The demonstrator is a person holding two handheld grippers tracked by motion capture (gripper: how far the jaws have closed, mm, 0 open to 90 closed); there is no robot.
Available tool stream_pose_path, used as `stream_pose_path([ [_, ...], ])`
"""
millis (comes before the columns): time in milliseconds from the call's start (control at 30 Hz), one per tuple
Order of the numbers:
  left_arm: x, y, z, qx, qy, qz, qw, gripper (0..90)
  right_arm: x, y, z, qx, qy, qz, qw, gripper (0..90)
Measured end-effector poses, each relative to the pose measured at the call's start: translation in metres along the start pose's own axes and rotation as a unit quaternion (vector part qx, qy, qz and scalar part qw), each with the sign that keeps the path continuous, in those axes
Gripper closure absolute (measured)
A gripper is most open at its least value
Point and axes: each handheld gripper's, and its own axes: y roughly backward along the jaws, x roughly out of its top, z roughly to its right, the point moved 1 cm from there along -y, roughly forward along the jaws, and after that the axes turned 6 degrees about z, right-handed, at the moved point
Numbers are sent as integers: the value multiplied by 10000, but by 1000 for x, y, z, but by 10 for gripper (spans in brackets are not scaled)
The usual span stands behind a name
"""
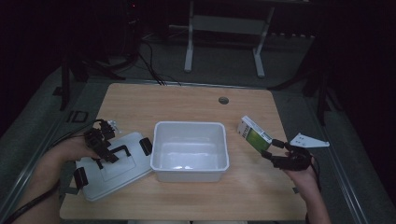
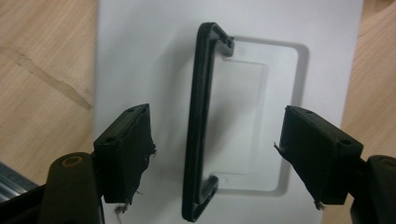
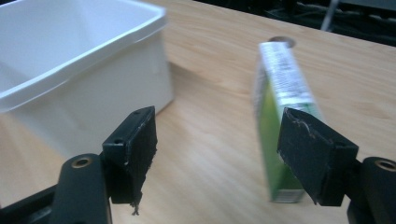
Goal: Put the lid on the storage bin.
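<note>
A white plastic bin [image 1: 190, 150] sits open near the middle of the wooden table [image 1: 196, 105], its inside bare as far as the dim high view shows. Just to its left lies the grey lid [image 1: 114, 168], flat on the table and turned at an angle, with a black carry handle [image 2: 198, 126] on its top and black latches at its ends; one corner of the lid lies close against the bin's left wall.

The left gripper [image 1: 103, 148] hangs over the lid. In the left gripper view its jaws stand wide apart, one on each side of the handle, and neither touches it.

To the right of the bin, clear of it, a green and white carton [image 1: 254, 133] stands tilted on the table. The right gripper [image 1: 275, 151] is at the carton's near end. In the right gripper view its jaws are spread; the carton [image 3: 280, 116] sits just beside the right-hand jaw, and it is blurred, so I cannot tell if that jaw touches it. The other jaw is well clear, with the bin's wall [image 3: 93, 102] beyond it.

A round hole [image 1: 223, 100] marks the table's far edge.
</note>
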Motion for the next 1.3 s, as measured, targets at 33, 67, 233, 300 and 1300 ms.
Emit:
stream_pose_path([
  [33, 0, 0, 0, 17, 8, -1, 10000, 254, 6, 0, 8, -121, 39, -31, 9999, 266],
  [67, 0, 0, 0, -10, 20, 18, 10000, 254, 8, -1, 12, -137, 43, -60, 9999, 263],
  [233, -3, -1, 0, -78, 56, 48, 9999, 254, 16, -8, 29, -172, 67, -314, 9993, 278],
  [300, -5, -1, -2, -63, 84, 9, 9999, 254, 22, -18, 40, -165, 80, -586, 9981, 278],
  [1300, -9, -3, 1, -110, 54, -57, 9999, 254, 41, -78, 67, 69, 44, -2152, 9765, 360],
])
